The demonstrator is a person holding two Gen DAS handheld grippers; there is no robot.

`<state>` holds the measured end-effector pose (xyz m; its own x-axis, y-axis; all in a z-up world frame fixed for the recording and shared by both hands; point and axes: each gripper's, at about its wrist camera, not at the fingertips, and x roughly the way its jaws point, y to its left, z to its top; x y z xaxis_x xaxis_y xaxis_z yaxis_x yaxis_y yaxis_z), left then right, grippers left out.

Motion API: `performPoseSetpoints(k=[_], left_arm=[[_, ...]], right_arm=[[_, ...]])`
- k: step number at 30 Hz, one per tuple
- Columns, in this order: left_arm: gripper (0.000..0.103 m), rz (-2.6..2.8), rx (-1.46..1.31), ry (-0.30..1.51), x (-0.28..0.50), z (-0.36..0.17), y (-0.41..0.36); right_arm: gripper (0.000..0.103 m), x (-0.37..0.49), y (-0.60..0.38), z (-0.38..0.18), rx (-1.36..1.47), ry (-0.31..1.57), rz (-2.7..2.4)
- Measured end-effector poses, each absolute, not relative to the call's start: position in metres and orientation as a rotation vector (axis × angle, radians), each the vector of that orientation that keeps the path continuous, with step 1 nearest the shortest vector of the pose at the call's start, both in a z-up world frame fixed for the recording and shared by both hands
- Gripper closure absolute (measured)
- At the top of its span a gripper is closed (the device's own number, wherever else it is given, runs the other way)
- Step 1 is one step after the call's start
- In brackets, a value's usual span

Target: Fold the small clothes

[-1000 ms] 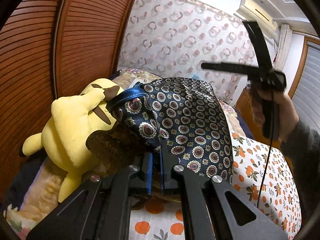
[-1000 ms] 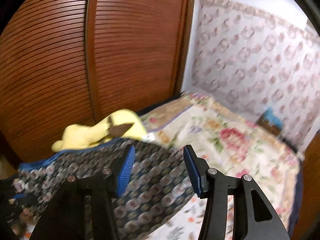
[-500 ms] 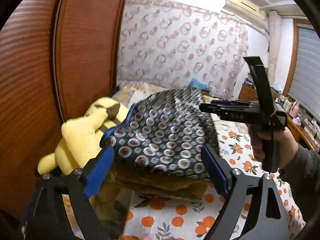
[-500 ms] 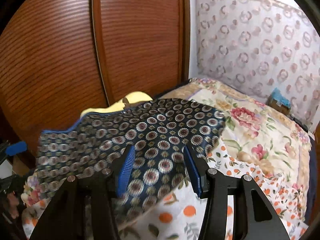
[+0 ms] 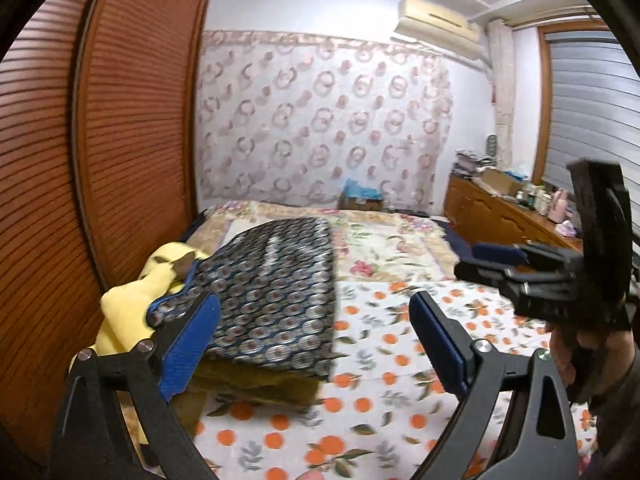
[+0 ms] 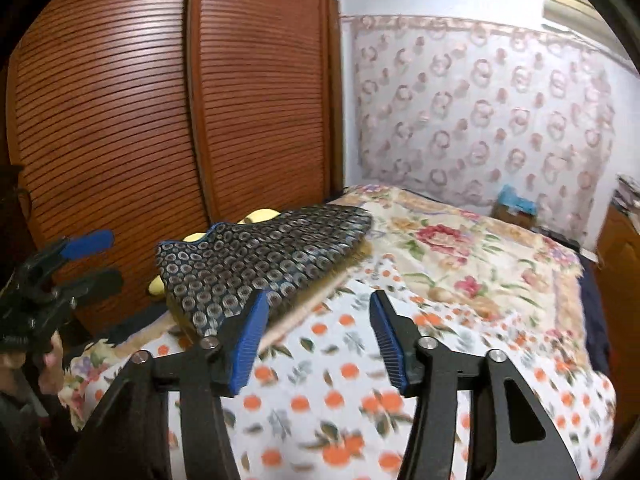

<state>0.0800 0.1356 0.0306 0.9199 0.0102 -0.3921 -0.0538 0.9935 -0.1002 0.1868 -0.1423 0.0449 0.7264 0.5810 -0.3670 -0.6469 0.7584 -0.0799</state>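
A dark blue patterned garment [image 5: 272,292] lies folded on the bed, on top of an olive-brown cloth [image 5: 256,384]; the right wrist view shows the garment [image 6: 264,256] too. My left gripper [image 5: 314,304] is just in front of it, jaws wide and still opening, gripping nothing. My right gripper [image 6: 319,298] hovers over the orange-print sheet to the garment's right, its jaws opening with only sheet behind them. Each gripper appears in the other's view: the right gripper [image 5: 476,260] at the right edge, the left gripper [image 6: 100,260] at the left.
A yellow plush toy [image 5: 132,304] lies against the garment's left side, by the brown slatted wardrobe [image 5: 120,140]. The orange-print sheet [image 5: 380,380] covers the near bed, a floral quilt [image 6: 460,252] the far part. A wooden dresser [image 5: 500,216] stands at the right.
The left gripper let go of the patterned garment, opened wide and drew back upward. The garment dropped flat onto the bed. The right gripper swung away to the right and its jaws widened slightly.
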Motion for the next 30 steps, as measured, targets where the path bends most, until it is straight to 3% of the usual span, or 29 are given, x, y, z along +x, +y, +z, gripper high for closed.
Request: performPoseSetpoints(k=[8, 30], left_arm=[[0.007, -0.047, -0.039, 0.354, 0.072, 0.062, 0.08], [0.007, -0.055, 0.002, 0.332, 0.058, 0.078, 0.016]], right_arm=[[0.025, 0.125, -0.194, 0.055, -0.119, 0.268, 0.524], [0.025, 0.013, -0.182, 0.035, -0.038, 0.184, 0.275]])
